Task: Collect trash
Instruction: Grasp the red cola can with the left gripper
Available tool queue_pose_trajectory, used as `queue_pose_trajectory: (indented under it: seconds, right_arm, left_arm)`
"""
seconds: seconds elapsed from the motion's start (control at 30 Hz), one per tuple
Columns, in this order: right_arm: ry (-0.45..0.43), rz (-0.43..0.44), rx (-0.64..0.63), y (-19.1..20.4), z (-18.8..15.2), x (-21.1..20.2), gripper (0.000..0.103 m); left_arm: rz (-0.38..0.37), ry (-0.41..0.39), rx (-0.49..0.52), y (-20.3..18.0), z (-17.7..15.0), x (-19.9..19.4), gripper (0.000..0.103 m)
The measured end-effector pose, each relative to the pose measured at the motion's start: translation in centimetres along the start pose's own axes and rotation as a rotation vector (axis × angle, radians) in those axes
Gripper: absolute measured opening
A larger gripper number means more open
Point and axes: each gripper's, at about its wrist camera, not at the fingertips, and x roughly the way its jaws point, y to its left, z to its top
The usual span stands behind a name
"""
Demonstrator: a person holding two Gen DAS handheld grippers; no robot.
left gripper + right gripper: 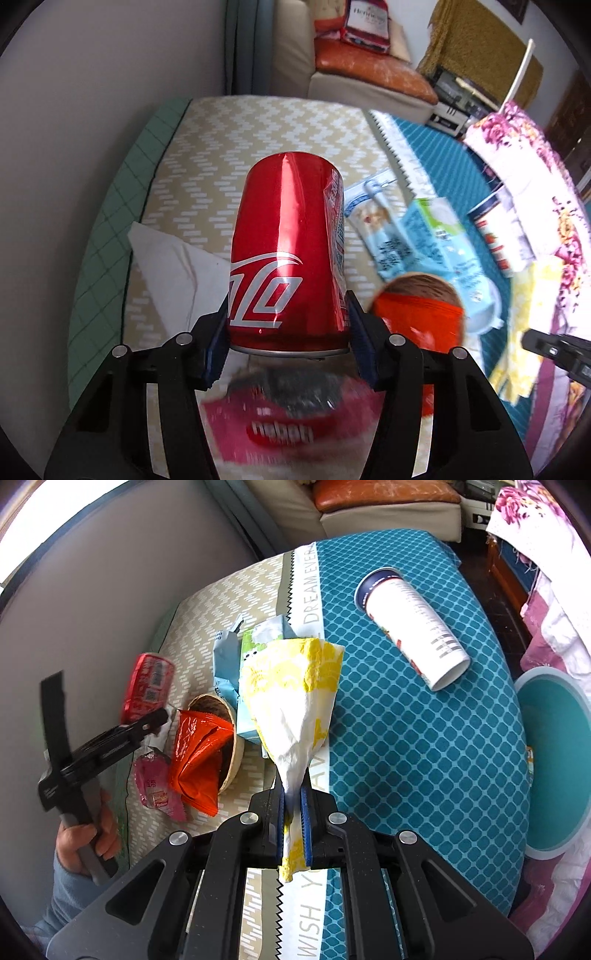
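Downward, both grippers, left gripper (288, 325) and right gripper (294, 812), loaded.

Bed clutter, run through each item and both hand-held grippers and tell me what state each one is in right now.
Left hand-held gripper: closed on the can.
Can: held off the bed, dented.
Right hand-held gripper: shut on the napkin.
Napkin: yellow and white, crumpled, pinched at its narrow end.
Paper cup: lying on its side, seems empty.
Orange wrapper: crumpled, stuffed in a bowl.
Bowl: tipped on its side.
Bin: open.
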Motion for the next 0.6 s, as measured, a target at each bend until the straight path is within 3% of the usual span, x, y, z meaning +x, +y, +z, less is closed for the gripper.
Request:
queue_pose_trajectory:
  seconds: [0.3,0.6]
  right_arm:
    - [-0.042,0.010,0.029,-1.1,-1.0,-1.6,0.007]
    - [-0.121,-0.030,0.090,-4.7,-2.9,-5.0,0.007]
  left_arm:
    - [-0.106,-0.012,0.077,-4.7,-2.2,-3.7,0.057]
    - [-0.184,0.028,0.200,-12.0,-4.3,-3.4,0.057]
